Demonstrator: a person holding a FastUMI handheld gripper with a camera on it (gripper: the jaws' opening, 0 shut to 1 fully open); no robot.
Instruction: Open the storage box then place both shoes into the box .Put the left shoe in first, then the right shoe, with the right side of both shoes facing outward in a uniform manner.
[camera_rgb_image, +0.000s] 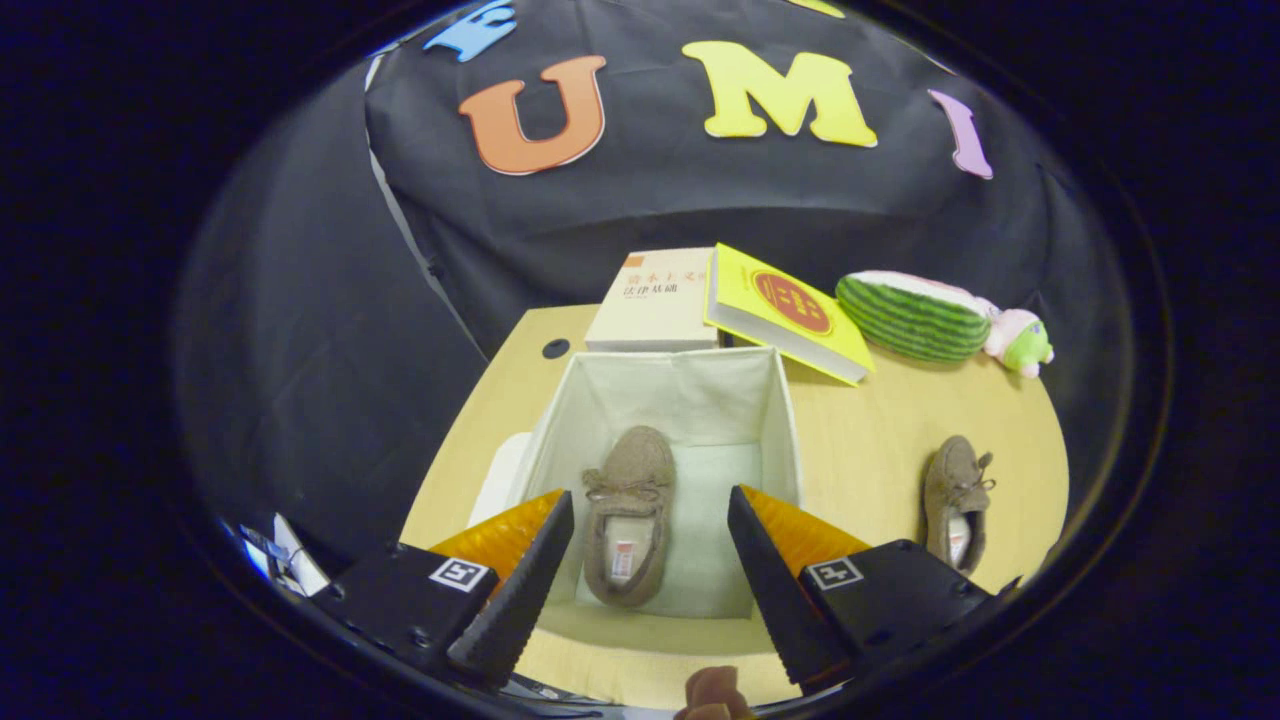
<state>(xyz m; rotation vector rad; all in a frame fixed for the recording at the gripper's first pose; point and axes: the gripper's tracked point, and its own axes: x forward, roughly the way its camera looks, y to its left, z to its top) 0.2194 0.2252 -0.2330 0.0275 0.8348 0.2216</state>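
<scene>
A white fabric storage box stands open on the wooden table, straight below and ahead of my fingers. One brown moccasin shoe lies flat on the box floor toward its left wall, toe pointing away from me. The second brown shoe rests on the table to the right of the box, outside it. My gripper hovers above the box with its fingers wide apart and nothing between them; the shoe in the box shows through the gap.
Two books lean behind the box: a cream one and a yellow one. A watermelon plush with a small green toy lies at the back right. The box's flat lid lies to its left.
</scene>
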